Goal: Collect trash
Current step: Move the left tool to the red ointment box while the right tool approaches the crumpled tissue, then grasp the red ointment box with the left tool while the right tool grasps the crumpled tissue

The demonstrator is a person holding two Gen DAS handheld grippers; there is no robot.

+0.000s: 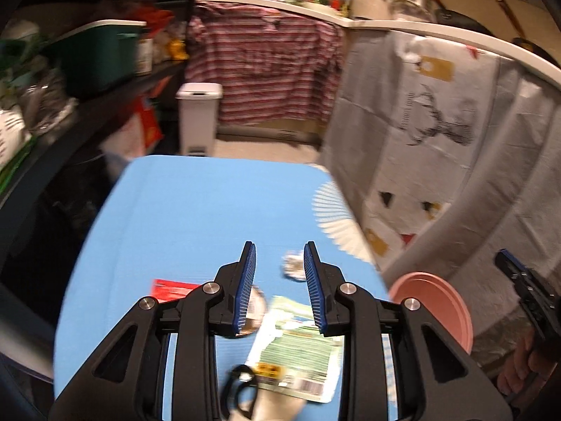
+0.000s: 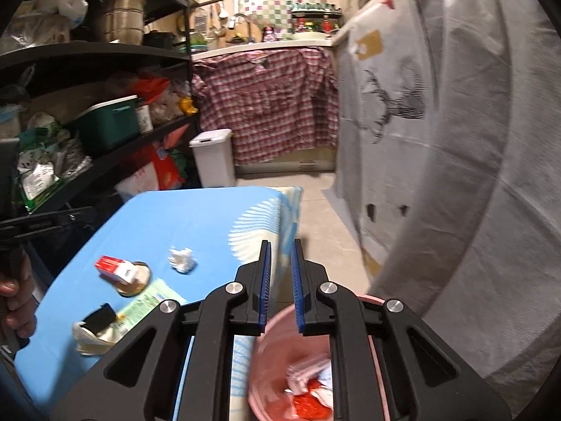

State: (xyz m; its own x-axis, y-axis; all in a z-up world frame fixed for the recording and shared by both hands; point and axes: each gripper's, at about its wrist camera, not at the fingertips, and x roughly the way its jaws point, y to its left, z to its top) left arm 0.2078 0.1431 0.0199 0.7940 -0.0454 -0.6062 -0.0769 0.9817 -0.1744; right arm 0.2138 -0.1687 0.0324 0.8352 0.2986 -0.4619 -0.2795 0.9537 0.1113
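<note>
On the blue tablecloth [image 1: 196, 210] lie a crumpled white paper [image 1: 293, 266] [image 2: 181, 259], a red and white box [image 2: 117, 269] on a round lid, a green and white packet [image 1: 298, 358] [image 2: 147, 307], and a cream bag with a black clip [image 2: 100, 319]. My left gripper [image 1: 279, 245] hovers over the packet, open and empty. My right gripper [image 2: 280, 242] hangs over the pink bin [image 2: 277, 351] [image 1: 434, 301] off the table's right edge, its jaws a narrow gap apart with nothing between them. Red and white trash [image 2: 308, 389] lies inside the bin.
A black shelf rack [image 2: 105, 52] crowded with goods runs along the left. A white pedal bin [image 2: 214, 158] stands beyond the table's far end. A grey deer-print cloth [image 2: 403, 105] drapes the counter on the right, with tiled floor [image 2: 315, 210] between it and the table.
</note>
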